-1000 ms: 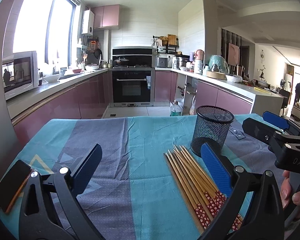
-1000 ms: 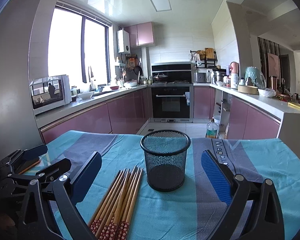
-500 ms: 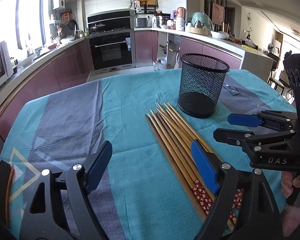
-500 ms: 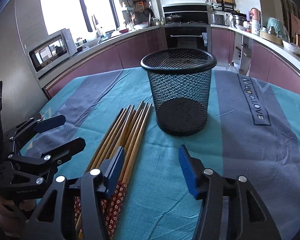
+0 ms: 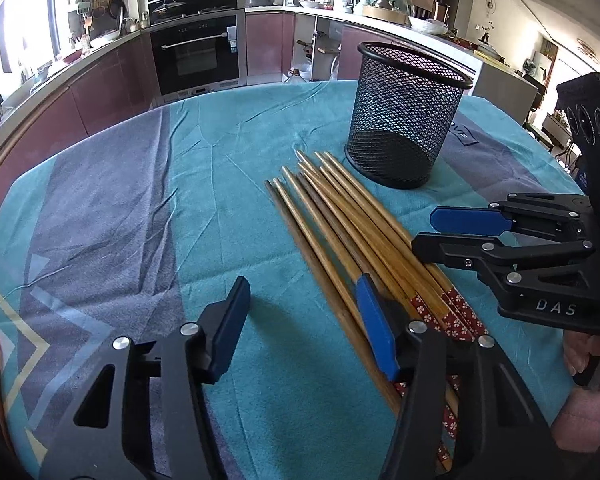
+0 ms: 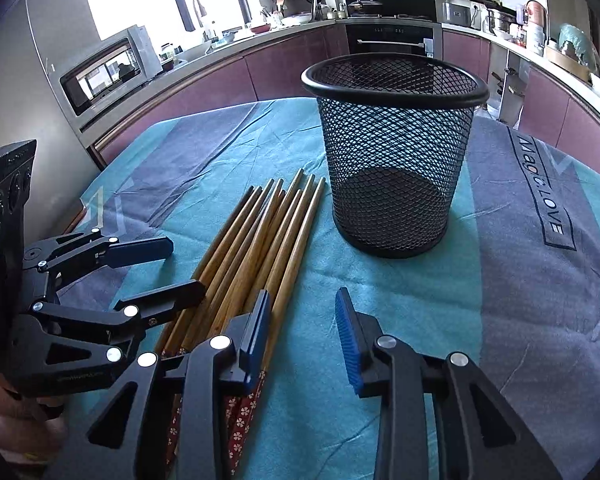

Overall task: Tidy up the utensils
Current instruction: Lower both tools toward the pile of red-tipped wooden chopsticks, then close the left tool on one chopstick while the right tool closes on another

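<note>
Chopsticks [image 5: 364, 236] lie bundled at centre frame on the teal-clothed worktop [image 5: 204, 184], just beside the empty mesh holder [image 5: 408, 116]. Left tongs [image 5: 304, 328] and right tongs [image 6: 304, 332] are closing, apart, gripping nothing.

A teal and grey tablecloth [image 5: 204, 168] was found spread beneath the claws. A built-in oven [image 5: 198, 54] was noted far ahead of them, and a microwave [image 6: 108, 70] was recorded ahead to the left.
</note>
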### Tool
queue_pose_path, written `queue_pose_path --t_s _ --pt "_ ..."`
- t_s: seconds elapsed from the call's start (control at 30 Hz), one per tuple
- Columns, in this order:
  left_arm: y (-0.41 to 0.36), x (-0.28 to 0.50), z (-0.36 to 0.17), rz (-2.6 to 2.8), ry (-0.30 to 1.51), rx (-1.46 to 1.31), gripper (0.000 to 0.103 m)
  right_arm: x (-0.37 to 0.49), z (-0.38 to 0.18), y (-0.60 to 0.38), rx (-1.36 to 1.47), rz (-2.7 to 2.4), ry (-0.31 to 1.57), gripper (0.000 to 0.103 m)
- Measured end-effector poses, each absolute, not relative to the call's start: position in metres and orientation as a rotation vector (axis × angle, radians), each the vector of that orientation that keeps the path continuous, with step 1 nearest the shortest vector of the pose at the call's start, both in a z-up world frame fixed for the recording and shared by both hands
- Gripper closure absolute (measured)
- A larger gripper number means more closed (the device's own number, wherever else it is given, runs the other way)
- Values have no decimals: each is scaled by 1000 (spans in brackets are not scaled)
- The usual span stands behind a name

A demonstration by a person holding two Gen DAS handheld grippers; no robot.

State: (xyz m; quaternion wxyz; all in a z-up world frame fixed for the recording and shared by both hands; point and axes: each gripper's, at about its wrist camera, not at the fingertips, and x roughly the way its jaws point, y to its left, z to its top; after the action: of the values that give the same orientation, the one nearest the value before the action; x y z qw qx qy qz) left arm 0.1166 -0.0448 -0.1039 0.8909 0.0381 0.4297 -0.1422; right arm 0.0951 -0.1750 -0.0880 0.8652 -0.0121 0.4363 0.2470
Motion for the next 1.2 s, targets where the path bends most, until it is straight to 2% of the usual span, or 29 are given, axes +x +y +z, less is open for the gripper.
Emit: queue_pose_path --t_s 0.27,0.57,1.0,1.2 --pt "-32 121 -103 -377 916 31 61 99 -88 -171 -56 507 929 75" --pt "-14 123 -101 -433 931 -67 64 103 -89 -166 -66 508 926 75" --pt "-27 129 -100 -383 942 53 73 110 -88 -152 -139 482 916 75" --pt "-32 131 -99 -332 935 66 85 114 -89 -148 -160 477 912 80"
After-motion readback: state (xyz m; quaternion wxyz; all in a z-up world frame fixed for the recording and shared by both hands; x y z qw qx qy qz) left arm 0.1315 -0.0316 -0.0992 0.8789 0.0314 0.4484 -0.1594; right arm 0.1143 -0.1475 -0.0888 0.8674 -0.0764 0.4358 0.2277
